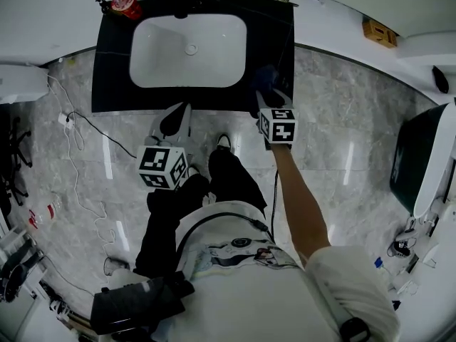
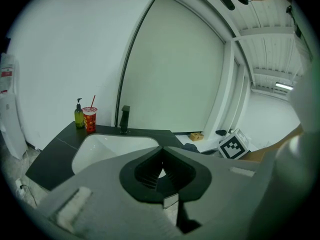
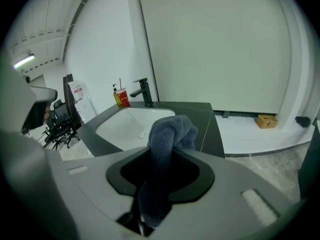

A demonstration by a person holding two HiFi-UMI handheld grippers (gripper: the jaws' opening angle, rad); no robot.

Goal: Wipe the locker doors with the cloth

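Our right tool (image 3: 165, 151) was clamped on the blue cloth (image 3: 175, 129), which bulged out past its jaws over the dark counter (image 3: 202, 116), just right of the white sink (image 3: 122, 126). Our left tool (image 2: 161, 153) had its jaws together, empty, facing that sink.

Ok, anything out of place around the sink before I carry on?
Nothing looks spilled or damaged. The cloth is bunched in the right gripper. The only oddities are loose cables trailing over the floor on the left, a bottle lying near them, and no locker doors in view.
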